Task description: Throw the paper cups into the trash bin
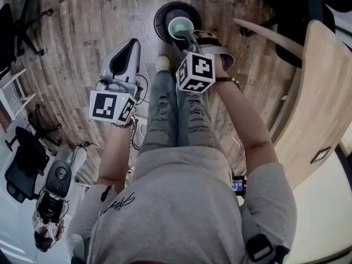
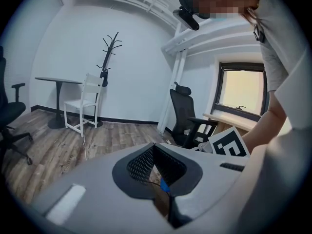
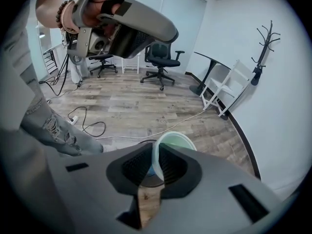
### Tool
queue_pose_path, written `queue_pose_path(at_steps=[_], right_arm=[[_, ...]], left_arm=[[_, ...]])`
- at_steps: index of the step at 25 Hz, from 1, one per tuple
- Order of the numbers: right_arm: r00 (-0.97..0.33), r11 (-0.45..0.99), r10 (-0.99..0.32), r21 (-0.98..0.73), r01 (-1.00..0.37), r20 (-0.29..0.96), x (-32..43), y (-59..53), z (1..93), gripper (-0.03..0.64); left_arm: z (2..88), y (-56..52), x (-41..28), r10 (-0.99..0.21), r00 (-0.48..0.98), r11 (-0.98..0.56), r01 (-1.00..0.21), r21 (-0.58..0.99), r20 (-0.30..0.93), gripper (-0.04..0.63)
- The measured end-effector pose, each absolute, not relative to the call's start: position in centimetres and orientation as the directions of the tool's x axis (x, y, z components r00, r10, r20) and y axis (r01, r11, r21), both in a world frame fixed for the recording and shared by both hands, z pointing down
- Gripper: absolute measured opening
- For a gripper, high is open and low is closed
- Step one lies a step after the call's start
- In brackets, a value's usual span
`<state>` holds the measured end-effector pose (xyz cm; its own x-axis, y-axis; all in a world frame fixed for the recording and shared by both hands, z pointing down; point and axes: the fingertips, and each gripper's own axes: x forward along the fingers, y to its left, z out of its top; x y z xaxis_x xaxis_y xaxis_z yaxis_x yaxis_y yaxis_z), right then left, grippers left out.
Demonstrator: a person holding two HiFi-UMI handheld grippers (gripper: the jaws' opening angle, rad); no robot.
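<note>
Green cup (image 1: 180,26) above trash bin (image 1: 160,16)

The wooden floor (image 1: 82,26) is seen steeply from above in the head view. In the 2 gripper views, taken low and level, the coat rack (image 2: 109,48) and white chair (image 2: 85,104) are shared.

The cup (image 1: 180,27) sits between the right gripper's (image 1: 186,37) jaws, over the bin (image 1: 162,18), in front of the person (image 1: 181,213). The left gripper (image 1: 131,44) is to its left, a table (image 1: 322,92) to its right.
</note>
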<state>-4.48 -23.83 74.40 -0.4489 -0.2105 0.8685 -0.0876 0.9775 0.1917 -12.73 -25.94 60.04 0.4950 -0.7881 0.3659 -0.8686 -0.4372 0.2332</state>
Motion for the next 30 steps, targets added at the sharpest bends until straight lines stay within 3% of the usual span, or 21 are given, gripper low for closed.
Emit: queue_pose_path(at_steps=[30], right_arm=[[-0.335,0.986,-0.138,0.095,-0.140,0.932,-5.6,-23.6,92.2,0.046]], left_arm=[[71.8,-24.8,-13.8,-0.713,0.554,-0.441,-0.831,0.341,0.430,0.003]])
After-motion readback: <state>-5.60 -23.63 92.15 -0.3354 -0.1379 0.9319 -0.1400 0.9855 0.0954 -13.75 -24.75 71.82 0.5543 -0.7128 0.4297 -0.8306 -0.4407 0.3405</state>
